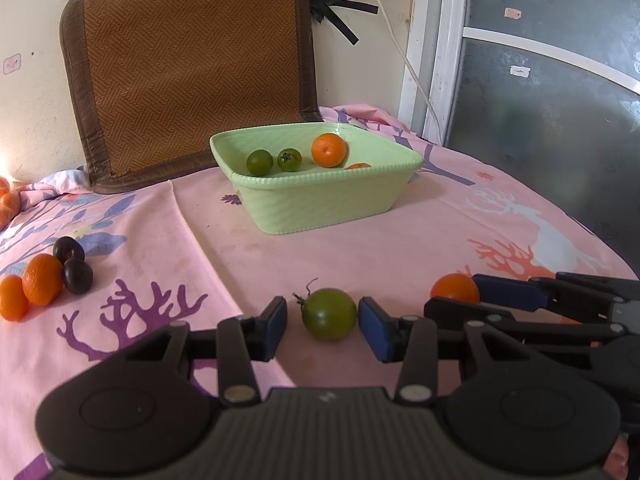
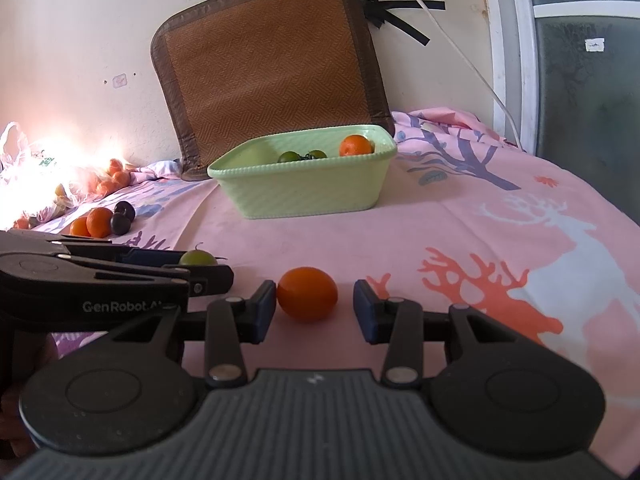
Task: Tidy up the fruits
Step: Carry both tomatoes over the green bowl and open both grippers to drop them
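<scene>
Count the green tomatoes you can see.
3. Two lie in the green basin, one beside the other; the third sits on the cloth between the left gripper's fingers. More may be hidden.

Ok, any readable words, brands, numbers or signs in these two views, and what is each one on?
"GenRobot.A", cut off after that: white lettering on the side of the left gripper, seen in the right wrist view.
Small stickers on the wall and on the glass door: too small and blurred to read.
Nothing else carries text.
</scene>
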The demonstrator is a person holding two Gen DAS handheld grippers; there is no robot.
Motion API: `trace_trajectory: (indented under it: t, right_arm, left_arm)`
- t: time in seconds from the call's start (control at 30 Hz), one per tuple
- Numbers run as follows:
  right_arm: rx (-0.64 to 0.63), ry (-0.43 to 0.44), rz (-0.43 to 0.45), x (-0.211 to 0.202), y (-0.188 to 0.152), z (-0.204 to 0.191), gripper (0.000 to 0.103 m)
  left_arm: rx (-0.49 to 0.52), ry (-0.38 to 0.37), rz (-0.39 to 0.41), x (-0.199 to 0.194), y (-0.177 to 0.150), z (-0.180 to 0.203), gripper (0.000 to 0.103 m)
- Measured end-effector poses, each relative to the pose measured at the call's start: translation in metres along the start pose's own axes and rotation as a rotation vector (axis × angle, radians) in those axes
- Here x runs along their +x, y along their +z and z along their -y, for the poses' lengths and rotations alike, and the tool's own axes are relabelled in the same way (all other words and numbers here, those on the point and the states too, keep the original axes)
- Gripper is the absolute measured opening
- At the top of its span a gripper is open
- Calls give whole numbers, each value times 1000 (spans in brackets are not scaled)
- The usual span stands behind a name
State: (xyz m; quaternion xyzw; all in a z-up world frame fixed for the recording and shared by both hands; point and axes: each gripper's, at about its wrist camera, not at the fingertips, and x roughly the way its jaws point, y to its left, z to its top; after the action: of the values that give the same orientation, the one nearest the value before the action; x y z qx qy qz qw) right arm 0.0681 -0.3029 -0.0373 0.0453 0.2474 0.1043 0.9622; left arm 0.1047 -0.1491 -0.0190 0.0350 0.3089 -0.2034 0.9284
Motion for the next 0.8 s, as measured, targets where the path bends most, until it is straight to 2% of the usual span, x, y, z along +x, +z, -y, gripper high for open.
trace_trajectory:
  t: [0.3,0.33,0.37,0.43,0.53,0.67,0.8]
  right_arm:
    - [-4,2,-6,1,0,0,45]
    - [-4,3,-7,2,1,0,45]
    - [-5,2,-8,2,0,0,45]
    - [-15,3,-2,1,0,-1,36]
    - [-35,-13,17,-1,0,-4,35]
    - [18,2,72,-2,10,6,35]
    - [30,23,149,7,43,15,35]
  left_arm:
    - [13,18,2,-1,-1,3,38]
    - [16,22,3,-1,-1,4,37]
    - [22,20,6,-1,-2,5,30]
    - [39,28,10,-2,-3,8,29]
    - [60,23,16,-4,1,9,29]
    - [52,3,78,-6,29,0,29]
    - [38,-8,104,9,71,-12,29]
